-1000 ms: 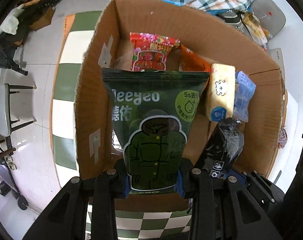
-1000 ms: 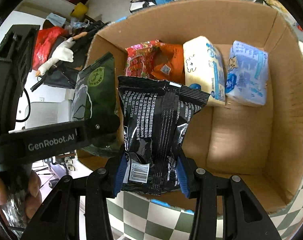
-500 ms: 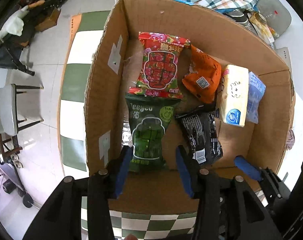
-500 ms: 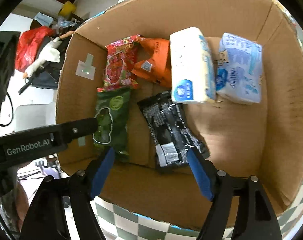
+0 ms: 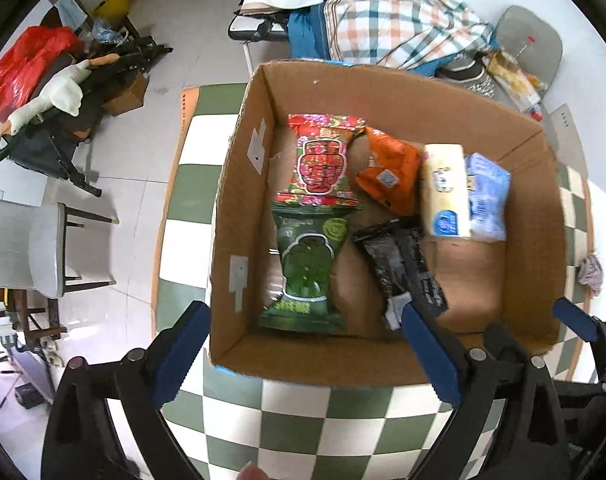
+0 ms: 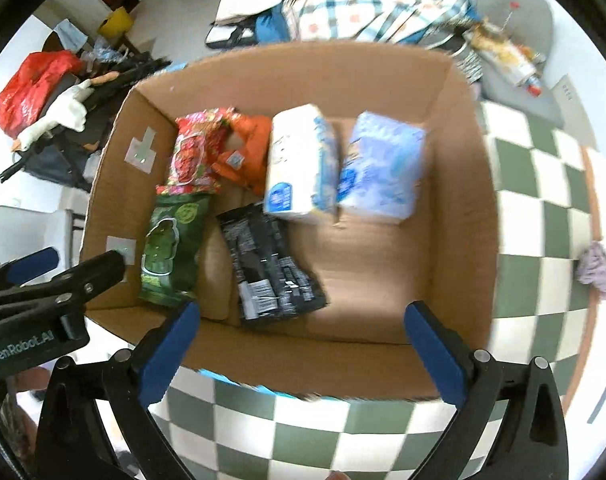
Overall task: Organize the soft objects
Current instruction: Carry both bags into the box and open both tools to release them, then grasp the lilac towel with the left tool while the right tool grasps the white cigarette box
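1. My left gripper [image 5: 307, 356] hangs over the near wall of the cardboard box [image 5: 383, 92], its jaws opening wide with nothing between the pads.
2. My right gripper [image 6: 303, 344] is likewise opening, and it grips nothing.
3. The green pouch [image 5: 307, 268] lies flat on the box floor by the left wall, its top edge touching the red pouch [image 5: 323, 160].
4. The black pouch [image 6: 269, 264] lies beside it, slightly skewed, near the white tissue pack [image 6: 299, 164] and the blue tissue pack [image 6: 379, 168].
5. I judge these pouches light, limp and slick; their film will likely crumple and slide under a pinch.
6. I would take each by a sealed end seam, where the film is flat and stiffer.
7. The tissue packs look squashy; I would pinch them across the narrow side.
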The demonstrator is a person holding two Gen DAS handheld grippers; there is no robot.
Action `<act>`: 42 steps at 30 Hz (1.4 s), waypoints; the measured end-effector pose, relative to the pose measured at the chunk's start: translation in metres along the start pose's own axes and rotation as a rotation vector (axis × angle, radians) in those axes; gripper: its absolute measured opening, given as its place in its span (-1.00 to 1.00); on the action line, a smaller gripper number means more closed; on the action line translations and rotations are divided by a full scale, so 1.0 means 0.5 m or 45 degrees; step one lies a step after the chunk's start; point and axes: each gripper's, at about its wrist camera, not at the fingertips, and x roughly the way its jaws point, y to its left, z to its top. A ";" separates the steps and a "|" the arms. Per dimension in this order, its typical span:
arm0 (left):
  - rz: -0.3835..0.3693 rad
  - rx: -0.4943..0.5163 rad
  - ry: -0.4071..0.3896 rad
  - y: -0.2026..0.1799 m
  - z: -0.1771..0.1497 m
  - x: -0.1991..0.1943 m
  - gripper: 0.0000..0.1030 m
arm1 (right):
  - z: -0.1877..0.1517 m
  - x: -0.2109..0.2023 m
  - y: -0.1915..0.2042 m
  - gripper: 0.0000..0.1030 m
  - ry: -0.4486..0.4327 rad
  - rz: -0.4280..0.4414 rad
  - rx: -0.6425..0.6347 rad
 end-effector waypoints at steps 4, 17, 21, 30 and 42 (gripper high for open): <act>0.012 -0.011 -0.068 -0.003 -0.021 -0.036 0.90 | -0.020 -0.058 -0.020 1.00 -0.057 -0.043 0.009; -0.005 0.022 -0.230 -0.049 -0.092 -0.169 0.90 | -0.096 -0.208 -0.054 1.00 -0.181 0.001 0.035; -0.050 0.070 -0.247 -0.097 -0.088 -0.203 0.90 | -0.107 -0.239 -0.095 1.00 -0.190 0.072 0.093; -0.109 0.377 -0.354 -0.369 -0.049 -0.269 0.90 | -0.133 -0.338 -0.318 1.00 -0.242 0.115 0.285; -0.053 0.809 -0.322 -0.835 0.007 -0.159 0.90 | -0.116 -0.364 -0.771 1.00 -0.159 -0.178 0.437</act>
